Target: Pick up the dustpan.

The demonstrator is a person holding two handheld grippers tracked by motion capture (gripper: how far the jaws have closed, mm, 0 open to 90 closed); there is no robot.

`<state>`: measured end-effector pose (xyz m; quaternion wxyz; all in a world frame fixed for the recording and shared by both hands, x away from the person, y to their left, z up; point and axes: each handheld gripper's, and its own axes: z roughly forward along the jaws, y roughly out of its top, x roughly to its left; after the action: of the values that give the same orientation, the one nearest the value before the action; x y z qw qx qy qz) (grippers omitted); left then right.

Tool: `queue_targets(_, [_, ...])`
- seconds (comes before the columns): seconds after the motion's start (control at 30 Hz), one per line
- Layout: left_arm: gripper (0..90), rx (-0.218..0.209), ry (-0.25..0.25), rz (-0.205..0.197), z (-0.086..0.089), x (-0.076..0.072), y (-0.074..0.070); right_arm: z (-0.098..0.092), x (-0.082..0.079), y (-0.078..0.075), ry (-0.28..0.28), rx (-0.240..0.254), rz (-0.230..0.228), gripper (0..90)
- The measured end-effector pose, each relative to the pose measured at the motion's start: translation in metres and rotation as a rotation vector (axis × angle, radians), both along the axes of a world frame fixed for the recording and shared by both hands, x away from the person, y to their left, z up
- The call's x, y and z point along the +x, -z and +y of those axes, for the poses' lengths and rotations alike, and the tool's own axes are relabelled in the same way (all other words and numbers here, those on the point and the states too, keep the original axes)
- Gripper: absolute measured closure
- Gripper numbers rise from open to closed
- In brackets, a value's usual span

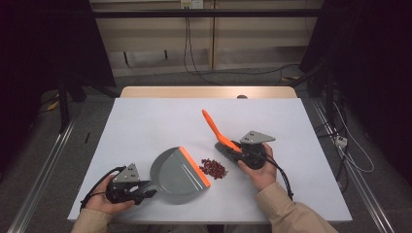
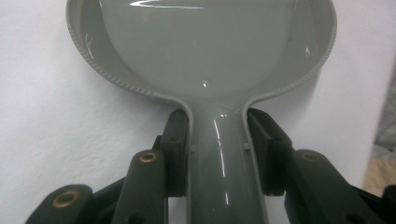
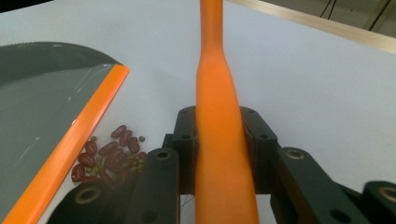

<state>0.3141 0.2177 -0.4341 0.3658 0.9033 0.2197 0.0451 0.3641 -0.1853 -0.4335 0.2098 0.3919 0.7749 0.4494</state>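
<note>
the beans (image 1: 214,168) lie in a small heap on the white surface (image 1: 145,121), just right of the grey dustpan (image 1: 176,174) and its orange lip. left tongs (image 1: 145,191) clamp the dustpan's handle; right tongs (image 1: 232,148) clamp the orange brush (image 1: 215,128), whose bristle end is hidden behind the hand.

Table (image 1: 145,121) brightly, evenly lit from overhead; surroundings dark; shadows faint; glare streaks on dustpan (image 2: 205,51); near brush handle (image 3: 224,177) slightly soft; high view grainy.
</note>
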Motion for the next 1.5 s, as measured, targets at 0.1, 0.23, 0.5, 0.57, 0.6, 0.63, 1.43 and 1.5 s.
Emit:
queue_targets(0.1, [62.4, -0.004, 0.014, 0.004, -0.001, 0.000, -0.001, 0.000, -0.002, -0.001, 0.001, -0.017, -0.003, 71.1])
queue_targets(0.23, [62.4, -0.009, 0.019, 0.008, -0.003, 0.000, 0.000, -0.002, -0.003, -0.002, 0.008, -0.026, 0.008, 70.0])
queue_targets(0.5, [52.3, -0.034, -0.054, -0.002, 0.002, -0.003, -0.003, -0.008, -0.006, -0.007, 0.026, -0.036, 0.002, 68.8])
queue_targets(0.57, [53.4, -0.048, -0.048, 0.000, 0.003, -0.003, -0.002, -0.008, -0.006, -0.007, 0.025, -0.046, 0.008, 69.2])
queue_targets(0.6, [53.5, -0.046, -0.048, -0.001, 0.003, -0.004, -0.003, -0.008, -0.006, -0.006, 0.027, -0.059, 0.015, 69.3])
queue_targets(0.63, [56.0, -0.046, -0.035, 0.004, 0.003, -0.004, -0.003, -0.008, -0.006, -0.005, 0.029, -0.069, 0.015, 69.6])
queue_targets(1.43, [62.6, -0.028, 0.012, 0.006, -0.002, -0.008, -0.007, 0.031, -0.030, -0.002, 0.017, -0.119, -0.042, 71.4])
queue_targets(1.5, [62.6, -0.023, 0.020, 0.011, -0.003, -0.008, -0.008, 0.034, -0.032, -0.001, 0.014, -0.125, -0.048, 71.4])
